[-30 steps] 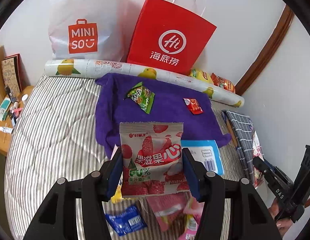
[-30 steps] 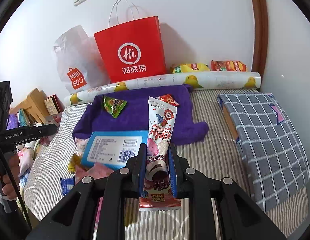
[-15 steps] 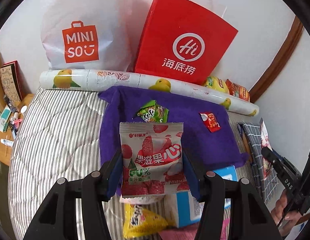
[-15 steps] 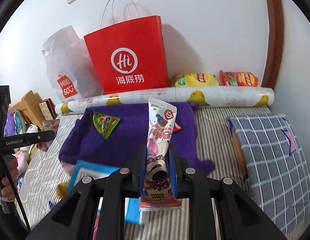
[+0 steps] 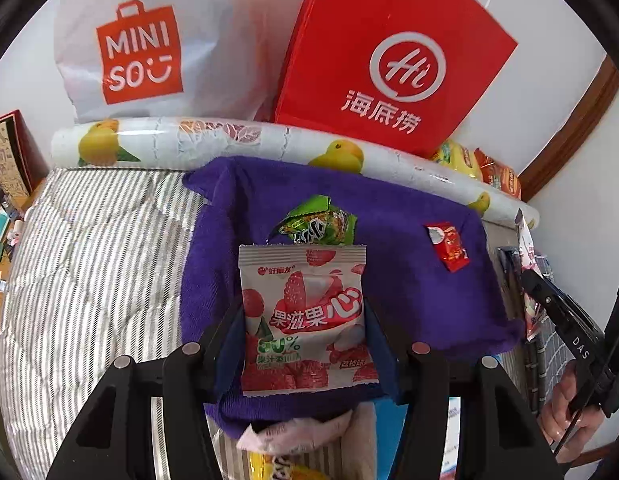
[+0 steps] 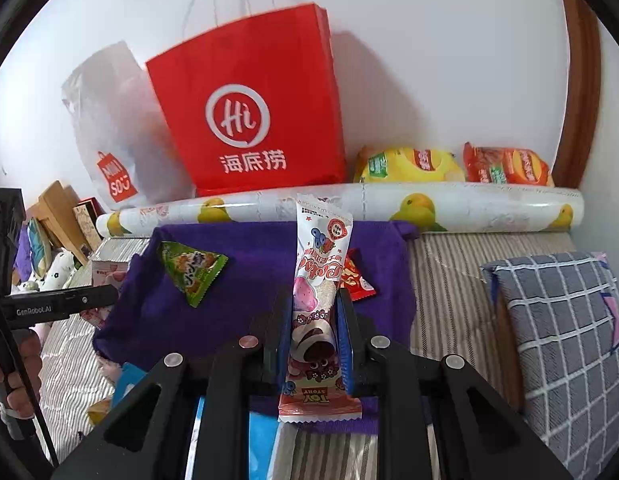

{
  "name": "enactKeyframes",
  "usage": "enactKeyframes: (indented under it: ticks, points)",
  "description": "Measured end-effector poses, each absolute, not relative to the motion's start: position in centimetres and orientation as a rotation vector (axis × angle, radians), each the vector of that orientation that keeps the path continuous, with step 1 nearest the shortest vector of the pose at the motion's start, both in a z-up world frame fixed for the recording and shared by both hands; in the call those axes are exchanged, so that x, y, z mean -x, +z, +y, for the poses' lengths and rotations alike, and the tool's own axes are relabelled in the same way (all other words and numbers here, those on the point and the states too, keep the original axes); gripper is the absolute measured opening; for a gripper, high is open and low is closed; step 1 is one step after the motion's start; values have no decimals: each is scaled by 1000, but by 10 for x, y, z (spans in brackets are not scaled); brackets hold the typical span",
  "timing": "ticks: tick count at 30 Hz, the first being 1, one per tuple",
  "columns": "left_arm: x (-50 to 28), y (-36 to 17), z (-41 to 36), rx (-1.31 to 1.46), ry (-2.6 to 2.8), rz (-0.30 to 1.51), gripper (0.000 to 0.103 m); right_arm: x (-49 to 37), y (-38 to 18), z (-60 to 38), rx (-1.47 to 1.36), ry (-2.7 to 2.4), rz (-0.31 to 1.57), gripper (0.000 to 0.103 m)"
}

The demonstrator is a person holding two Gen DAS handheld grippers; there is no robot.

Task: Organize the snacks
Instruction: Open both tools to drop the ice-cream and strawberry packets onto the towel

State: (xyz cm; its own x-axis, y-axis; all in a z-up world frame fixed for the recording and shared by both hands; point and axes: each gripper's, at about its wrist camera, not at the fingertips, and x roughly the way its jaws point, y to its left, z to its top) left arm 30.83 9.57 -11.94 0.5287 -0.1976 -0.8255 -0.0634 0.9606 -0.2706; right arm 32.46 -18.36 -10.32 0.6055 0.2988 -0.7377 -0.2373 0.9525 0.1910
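My left gripper (image 5: 303,320) is shut on a pink-and-white lychee candy pouch (image 5: 305,312), held upright over the purple towel (image 5: 405,280). A long pink-and-white snack stick packet (image 6: 319,292) stands between the pads of my right gripper (image 6: 315,328), which is shut on it above the same purple towel (image 6: 249,272). On the towel lie a green triangular snack packet (image 5: 317,224) (image 6: 189,270) and a small red packet (image 5: 447,246) (image 6: 355,278). The right gripper (image 5: 565,316) shows at the right edge of the left wrist view.
A fruit-printed roll (image 6: 429,208) borders the towel's far side. Behind it stand a red paper bag (image 6: 249,108), a white plastic bag (image 5: 141,40) and yellow (image 6: 405,164) and orange (image 6: 505,168) chip bags. A checked pillow (image 6: 565,340) lies right. More snacks lie near me on the striped bed (image 5: 89,260).
Both grippers have moved forward toward the bags with their packets and now hang over the purple towel. The blue pack and loose snacks slid back under the grippers.
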Motion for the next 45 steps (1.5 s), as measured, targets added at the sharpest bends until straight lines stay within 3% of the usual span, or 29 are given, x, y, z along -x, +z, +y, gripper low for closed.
enactKeyframes:
  ticks: [12,28,31,34,35,45]
  points:
    - [-333,-151,96,301,-80,1069,54,-346,-151,-185,-99,305,980,21]
    - [-339,-170,86,274,-95,1105,54,-348,-163,-186,-59,269,1002,24]
    - [-340,-170,83,271,-108,1113,55,-346,-160,-185,-55,279,994,30]
    - [-341,-168,80,264,-115,1130,67,-343,-153,-183,-51,281,975,48]
    - [-339,-166,80,258,-111,1127,69,-341,-150,-183,-50,278,970,50]
    - [-303,-129,97,256,-84,1072,69,-292,-108,-180,-49,272,923,50]
